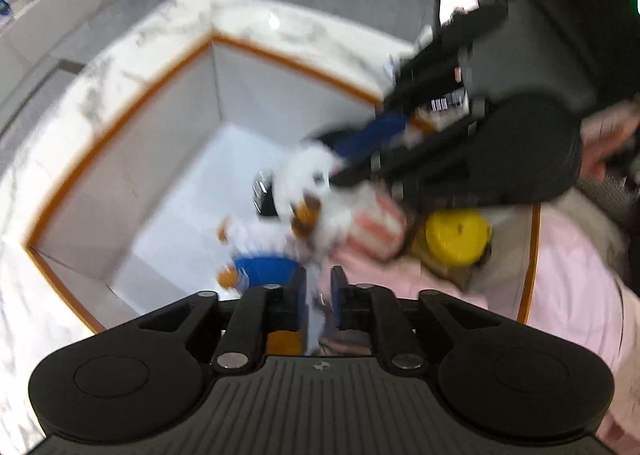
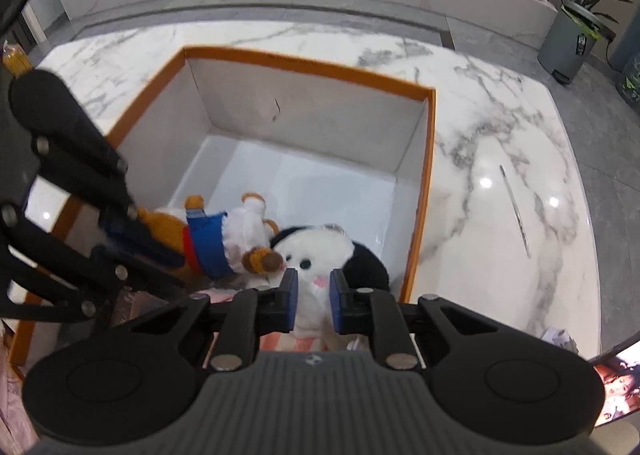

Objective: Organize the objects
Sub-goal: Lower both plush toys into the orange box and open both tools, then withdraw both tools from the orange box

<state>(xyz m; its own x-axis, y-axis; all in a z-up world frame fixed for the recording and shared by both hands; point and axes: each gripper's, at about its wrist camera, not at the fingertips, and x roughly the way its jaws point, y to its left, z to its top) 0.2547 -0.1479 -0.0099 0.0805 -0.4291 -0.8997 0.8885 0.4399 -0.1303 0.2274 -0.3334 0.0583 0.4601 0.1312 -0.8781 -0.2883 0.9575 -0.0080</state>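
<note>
An open box with an orange rim (image 2: 304, 63) and white walls sits on a marble table; in the blurred left wrist view its rim (image 1: 120, 95) runs along the left. Inside lie a brown plush toy in a blue garment (image 2: 208, 243) and a white-and-black plush toy (image 2: 316, 247). My right gripper (image 2: 314, 295) is shut on the white plush, pads pressing its sides; from the left wrist view that right gripper (image 1: 328, 157) reaches in from the upper right over the white plush (image 1: 308, 171). My left gripper (image 1: 319, 289) is shut; the right wrist view shows the left gripper (image 2: 162, 241) clamped on the brown toy's body.
A yellow round object (image 1: 458, 235), a pink striped item (image 1: 372, 231) and pink cloth (image 1: 568, 275) lie at the box's near side. A thin rod (image 2: 516, 211) rests on the marble table (image 2: 500, 127) to the right. A grey bin with a plant (image 2: 564, 43) stands beyond the table.
</note>
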